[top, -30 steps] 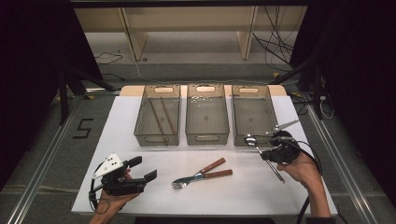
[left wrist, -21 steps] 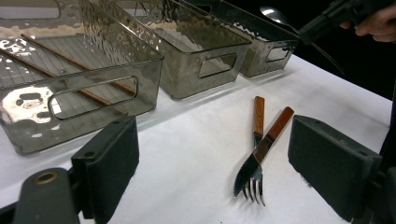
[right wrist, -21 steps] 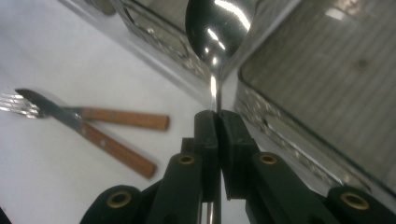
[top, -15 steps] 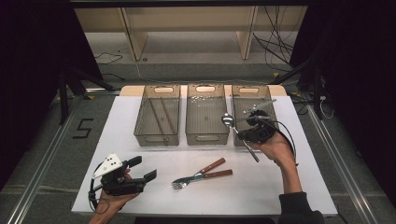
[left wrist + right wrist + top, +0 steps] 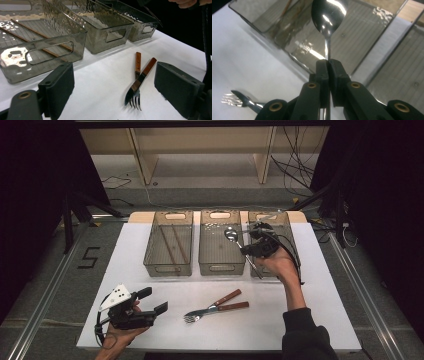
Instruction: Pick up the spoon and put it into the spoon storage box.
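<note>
A lab: dark curtains (image 5: pixel 45 180), floor rails (image 5: pixel 42 292), loose cables (image 5: pixel 295 170).

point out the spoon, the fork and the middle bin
spoon (image 5: pixel 329 13): right gripper view, on its bowl.
fork (image 5: pixel 192 318): high view, on its tines.
middle bin (image 5: pixel 220 268): high view, on its near wall, by the handle slot.

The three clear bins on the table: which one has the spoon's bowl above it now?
The middle bin: the spoon in the right gripper hangs over it. The left bin holds brown sticks.
</note>
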A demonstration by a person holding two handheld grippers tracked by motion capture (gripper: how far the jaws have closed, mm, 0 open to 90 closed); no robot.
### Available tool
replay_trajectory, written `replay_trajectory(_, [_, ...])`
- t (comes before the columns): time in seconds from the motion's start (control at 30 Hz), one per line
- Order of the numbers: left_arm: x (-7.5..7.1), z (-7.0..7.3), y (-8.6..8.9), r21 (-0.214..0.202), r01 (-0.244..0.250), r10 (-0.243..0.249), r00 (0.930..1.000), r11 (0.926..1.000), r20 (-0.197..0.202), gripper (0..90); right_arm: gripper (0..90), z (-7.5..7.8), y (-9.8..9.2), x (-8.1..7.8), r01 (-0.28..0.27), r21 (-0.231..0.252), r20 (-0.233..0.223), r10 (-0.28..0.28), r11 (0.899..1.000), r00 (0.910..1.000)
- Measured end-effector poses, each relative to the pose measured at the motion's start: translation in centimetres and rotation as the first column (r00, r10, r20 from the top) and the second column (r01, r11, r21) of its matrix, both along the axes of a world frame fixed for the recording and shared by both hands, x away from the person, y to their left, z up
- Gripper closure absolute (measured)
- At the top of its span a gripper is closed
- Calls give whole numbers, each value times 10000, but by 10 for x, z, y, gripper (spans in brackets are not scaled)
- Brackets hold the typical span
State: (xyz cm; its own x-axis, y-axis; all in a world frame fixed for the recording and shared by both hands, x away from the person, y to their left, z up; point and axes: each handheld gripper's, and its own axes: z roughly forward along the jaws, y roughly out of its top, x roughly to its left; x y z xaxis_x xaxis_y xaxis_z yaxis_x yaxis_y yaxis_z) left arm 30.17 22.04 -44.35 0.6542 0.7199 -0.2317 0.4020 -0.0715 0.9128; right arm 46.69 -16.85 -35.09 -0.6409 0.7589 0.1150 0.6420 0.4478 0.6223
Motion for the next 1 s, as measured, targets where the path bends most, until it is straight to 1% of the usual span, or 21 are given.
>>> replay_trajectory(0.17, [0,0,0,-31,-2,2,10000,10000,9,159,866,8,11,13,-67,88,35,66,9999,10000])
replay_trajectory(0.37, [0,0,0,-47,13,-13,10000,10000,13,159,866,12,23,24,-117,106,57,117,9999,9999])
replay_trajectory(0.4, [0,0,0,-122,-20,21,10000,9999,9,159,866,12,25,26,-116,140,68,115,9998,9999])
replay_trajectory(0.43, [0,0,0,-36,28,-28,10000,10000,15,159,866,13,26,27,-87,193,45,86,9998,10000])
replay_trajectory(0.53, [0,0,-1,-117,-2,2,10000,9999,19,159,866,12,30,34,20,419,50,-22,9991,10000])
replay_trajectory(0.57, [0,0,0,-58,37,-37,10000,10000,22,159,866,12,31,36,30,461,35,-32,9989,10000])
replay_trajectory(0.7, [0,1,0,-71,27,-27,10000,10000,15,159,866,11,36,44,120,616,-26,-119,9980,9999])
replay_trajectory(0.87, [0,1,0,-109,39,-39,10000,9999,11,159,866,11,41,53,325,709,-47,-323,9970,9995])
replay_trajectory(1.0, [1,1,0,-113,60,-60,10000,9999,30,160,866,6,44,61,553,748,-175,-541,9957,9984])
